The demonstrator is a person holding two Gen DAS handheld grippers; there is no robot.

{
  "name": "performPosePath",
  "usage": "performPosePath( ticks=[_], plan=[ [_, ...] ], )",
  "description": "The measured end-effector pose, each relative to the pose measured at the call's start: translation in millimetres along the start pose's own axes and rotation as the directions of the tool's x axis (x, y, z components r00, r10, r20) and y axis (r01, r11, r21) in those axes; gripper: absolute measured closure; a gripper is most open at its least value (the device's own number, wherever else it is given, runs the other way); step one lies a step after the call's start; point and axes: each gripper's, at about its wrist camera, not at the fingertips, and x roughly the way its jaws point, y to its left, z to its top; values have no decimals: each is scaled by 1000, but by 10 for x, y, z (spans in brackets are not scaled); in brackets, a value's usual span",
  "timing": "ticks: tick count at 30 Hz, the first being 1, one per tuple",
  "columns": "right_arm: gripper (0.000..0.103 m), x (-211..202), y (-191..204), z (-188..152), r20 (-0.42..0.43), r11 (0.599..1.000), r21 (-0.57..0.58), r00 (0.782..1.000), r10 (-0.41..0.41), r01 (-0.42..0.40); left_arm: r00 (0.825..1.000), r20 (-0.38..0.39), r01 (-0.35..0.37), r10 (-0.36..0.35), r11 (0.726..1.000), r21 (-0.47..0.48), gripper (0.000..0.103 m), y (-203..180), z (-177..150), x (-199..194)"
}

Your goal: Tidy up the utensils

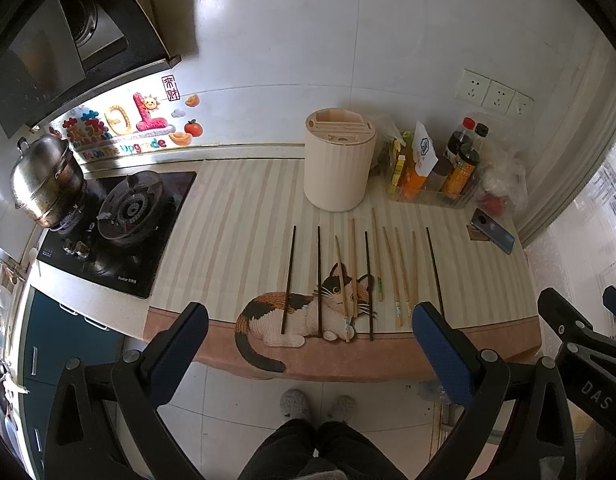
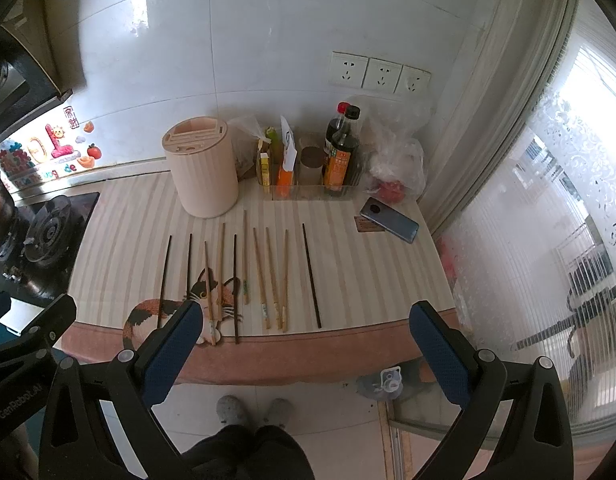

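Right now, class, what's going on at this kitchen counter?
A person stands at the counter holding a gripper in each hand. The left gripper and right gripper are both open, holding nothing, hovering at the near edge of the striped mat. Ten chopsticks, some dark and some light wood, lie in a row on the mat. The cream utensil holder stands behind them, apparently empty. Sorting has not yet begun.

Daylight from window (image 2: 568, 184) at right, blown out to near white. Glare patches on wall tiles (image 2: 267, 40). Counter mat (image 2: 348, 264) evenly lit, soft faint shadows. Range hood (image 1: 59, 40) and stove (image 1: 119, 224) side dim. Strong fisheye bending, black vignette at corners. Focus sharp centrally, soft toward edges.
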Motion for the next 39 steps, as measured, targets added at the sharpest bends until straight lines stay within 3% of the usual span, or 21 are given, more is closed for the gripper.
performPosePath(
  ticks=[6, 11, 19, 23, 25, 29, 32, 35, 37, 39],
  plan=[
    [0, -20, -4, -43, 7, 1000, 1, 1000, 5, -5, 1000, 11, -7, 7, 1000, -5, 0, 13, -8, -9],
    [0, -21, -10, -100, 19, 1000, 0, 1000, 8, -8, 996, 58, -67, 67, 998, -3, 0, 66, 51, 98],
    [0, 421, -18, -147, 41, 997, -5, 997, 72, -72, 981, 64, -184, 183, 983, 5, 0, 168, 99, 783],
    [1, 851, 44, -136, 10, 998, -9, 998, 68, -68, 971, 4, -240, 240, 971, 13, 0, 302, 91, 1304],
    [10, 1130, 96, -142, -21, 998, -9, 998, 67, -67, 967, -52, -250, 251, 968, 17, 0, 394, 106, 1623],
    [25, 1771, 262, -165, -89, 992, -34, 989, 119, -122, 958, -187, -215, 218, 976, 36, 1, 578, 129, 2316],
    [34, 2341, 483, -207, -171, 990, -71, 979, 110, -123, 942, -272, -188, 195, 981, 51, 2, 656, 105, 2777],
    [43, 2832, 649, -203, -256, 986, -43, 956, 145, -161, 922, -353, -148, 160, 987, 62, 21, 666, 73, 3216],
    [50, 3096, 759, -168, -288, 985, -34, 945, 154, -171, 908, -399, -115, 125, 992, 49, 43, 694, 53, 3453],
    [52, 3362, 861, -117, -324, 985, -23, 933, 157, -174, 893, -442, -82, 86, 996, 29, 57, 732, 43, 3669]
  ],
)
